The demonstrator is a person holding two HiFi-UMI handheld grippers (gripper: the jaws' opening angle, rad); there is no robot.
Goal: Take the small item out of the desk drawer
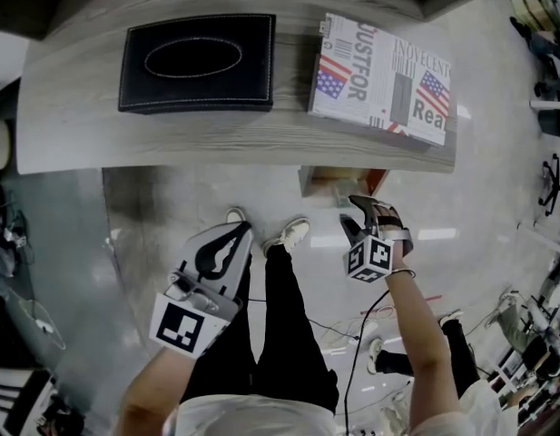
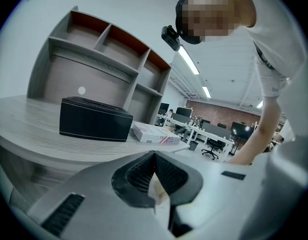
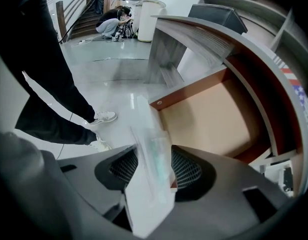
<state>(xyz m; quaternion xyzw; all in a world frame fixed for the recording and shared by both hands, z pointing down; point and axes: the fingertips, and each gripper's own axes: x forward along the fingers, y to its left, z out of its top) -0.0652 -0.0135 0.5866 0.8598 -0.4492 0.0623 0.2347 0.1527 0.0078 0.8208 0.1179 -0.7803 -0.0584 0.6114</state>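
1. Being gripped between the pads of the right gripper (image 1: pixel 363 209) is a thin clear packet (image 3: pixel 153 169), standing edgewise and filling the wide gap between the jaws.
2. That packet is being held just outside the open drawer (image 3: pixel 213 124), over the floor and near the drawer's front corner.
3. Only bare drawer bottom is being shown inside, so the taking-out is being judged as nearly done.
4. One step is being left open: the packet is yet to be drawn well clear, perhaps set on the desk (image 1: pixel 171 139).
5. Meanwhile the left gripper (image 1: pixel 236 234) is being held low beside the person's legs, jaws together, nothing between them.
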